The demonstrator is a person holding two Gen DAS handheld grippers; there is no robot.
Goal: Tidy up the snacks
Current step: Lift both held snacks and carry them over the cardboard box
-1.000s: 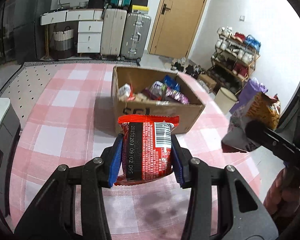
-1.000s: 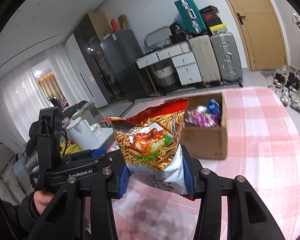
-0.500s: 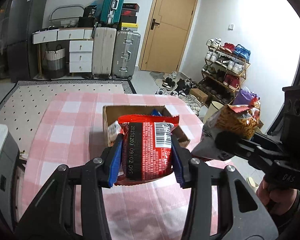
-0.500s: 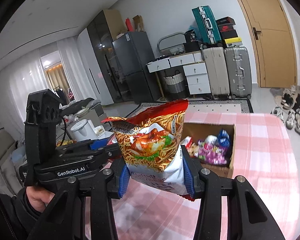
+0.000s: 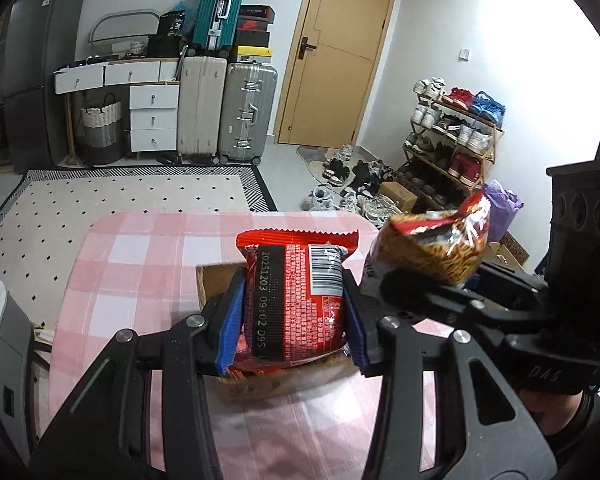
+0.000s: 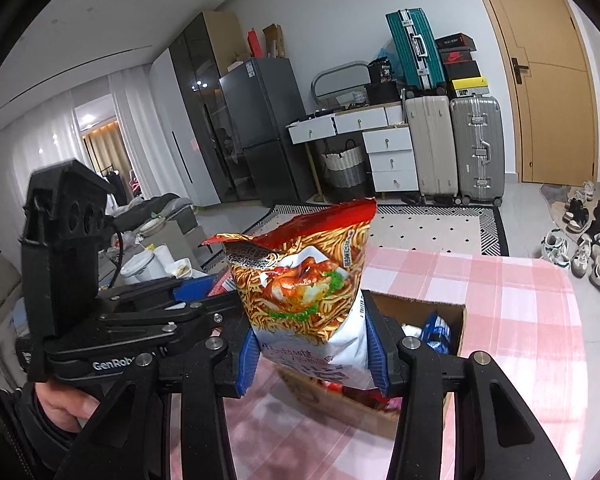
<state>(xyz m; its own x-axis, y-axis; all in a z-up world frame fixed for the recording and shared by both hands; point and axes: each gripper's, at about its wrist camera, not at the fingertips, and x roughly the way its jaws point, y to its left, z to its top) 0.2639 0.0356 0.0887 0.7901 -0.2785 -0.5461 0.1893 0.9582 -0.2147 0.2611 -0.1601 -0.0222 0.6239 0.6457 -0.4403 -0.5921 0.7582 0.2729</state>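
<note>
My left gripper (image 5: 292,320) is shut on a red snack packet (image 5: 296,296) with a barcode, held over the open cardboard box (image 5: 208,280), which it mostly hides. My right gripper (image 6: 312,352) is shut on an orange noodle snack bag (image 6: 304,276), held above the same box (image 6: 416,308) with several snacks inside. The noodle bag also shows in the left wrist view (image 5: 432,244), just right of the red packet. The left gripper's body shows at the left of the right wrist view (image 6: 100,320).
The box stands on a table with a pink checked cloth (image 5: 140,264) (image 6: 520,292). Beyond the table are a patterned rug (image 5: 120,196), suitcases (image 5: 224,108), white drawers, a door and a shoe rack (image 5: 452,144). A low table with dishes stands at the left (image 6: 156,260).
Both grippers have risen and moved forward over the box, each still holding its packet. The box now lies beneath them, and the two grippers are closer together.
</note>
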